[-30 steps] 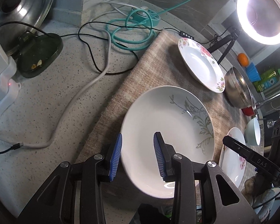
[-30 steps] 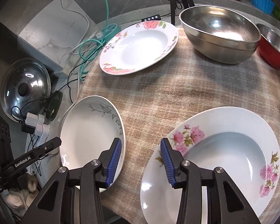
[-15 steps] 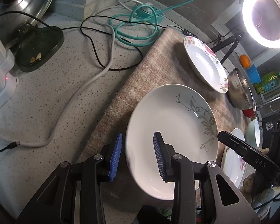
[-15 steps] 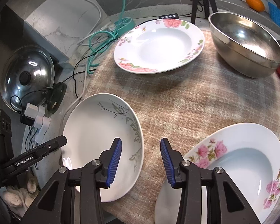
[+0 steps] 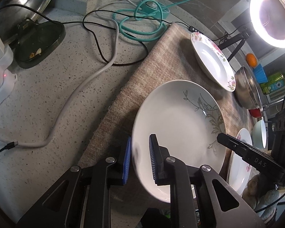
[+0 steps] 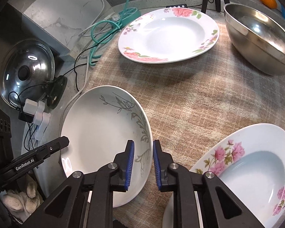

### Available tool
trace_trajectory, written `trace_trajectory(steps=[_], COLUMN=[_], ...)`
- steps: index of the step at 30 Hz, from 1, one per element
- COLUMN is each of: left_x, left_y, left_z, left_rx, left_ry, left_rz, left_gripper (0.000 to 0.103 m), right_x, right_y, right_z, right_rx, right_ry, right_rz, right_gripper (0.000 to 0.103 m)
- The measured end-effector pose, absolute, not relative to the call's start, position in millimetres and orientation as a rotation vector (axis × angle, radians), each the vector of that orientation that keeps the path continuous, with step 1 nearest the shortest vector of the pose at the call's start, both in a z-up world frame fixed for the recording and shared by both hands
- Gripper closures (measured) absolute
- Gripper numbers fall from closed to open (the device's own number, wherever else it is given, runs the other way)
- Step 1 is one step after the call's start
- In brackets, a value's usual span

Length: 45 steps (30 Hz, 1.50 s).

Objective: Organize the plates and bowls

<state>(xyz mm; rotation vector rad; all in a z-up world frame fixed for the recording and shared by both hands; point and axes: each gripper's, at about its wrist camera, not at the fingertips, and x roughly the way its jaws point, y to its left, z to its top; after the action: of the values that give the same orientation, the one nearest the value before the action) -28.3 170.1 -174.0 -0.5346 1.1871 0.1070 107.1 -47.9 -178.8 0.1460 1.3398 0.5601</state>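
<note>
A white plate with a grey leaf pattern (image 5: pixel 178 125) lies on the beige cloth (image 5: pixel 157 57); it also shows in the right wrist view (image 6: pixel 100 131). My left gripper (image 5: pixel 140 159) is open with its jaws astride the plate's left rim. My right gripper (image 6: pixel 143 165) is open with its jaws astride the plate's right rim. A pink-flowered plate (image 6: pixel 256 169) lies near right, and also shows in the left wrist view (image 5: pixel 239 163). A second flowered plate (image 6: pixel 167 34) lies at the back (image 5: pixel 212 57).
A steel bowl (image 6: pixel 256 39) stands back right, with a red bowl (image 5: pixel 255 112) and a pale bowl (image 5: pixel 260 133) beyond. Cables (image 5: pixel 138 22), a pot lid (image 6: pixel 26 70), a power strip (image 5: pixel 0 72) and a ring light (image 5: pixel 273 15) surround the cloth.
Both grippers have moved in onto the leaf-pattern plate, the left over its left rim and the right shifted left from the flowered plate over its right rim. The jaws look slightly narrower.
</note>
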Motion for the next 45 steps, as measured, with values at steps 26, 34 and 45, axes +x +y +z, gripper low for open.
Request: trace_trajectory(steps=[26,34,45], left_x=[-25,-21,-15], left_y=[161,151,117], left_z=[-160,-147,-135], left_rx=[-0.496,-0.48,-0.437], left_ry=[1.156,1.132,1.118], left_rz=[0.114,0.086,0.014], left_gripper=[0.088,0.088,0.088], right_x=[103,98,88], right_y=[-54,-70,-106], right_z=[-170,-152,-137], right_rx=[0.142,0.163,0.194], right_ry=[1.313,1.274,1.245], right_rz=[0.522,0.514,0.466], right_gripper=[0.094,0.094,0.094])
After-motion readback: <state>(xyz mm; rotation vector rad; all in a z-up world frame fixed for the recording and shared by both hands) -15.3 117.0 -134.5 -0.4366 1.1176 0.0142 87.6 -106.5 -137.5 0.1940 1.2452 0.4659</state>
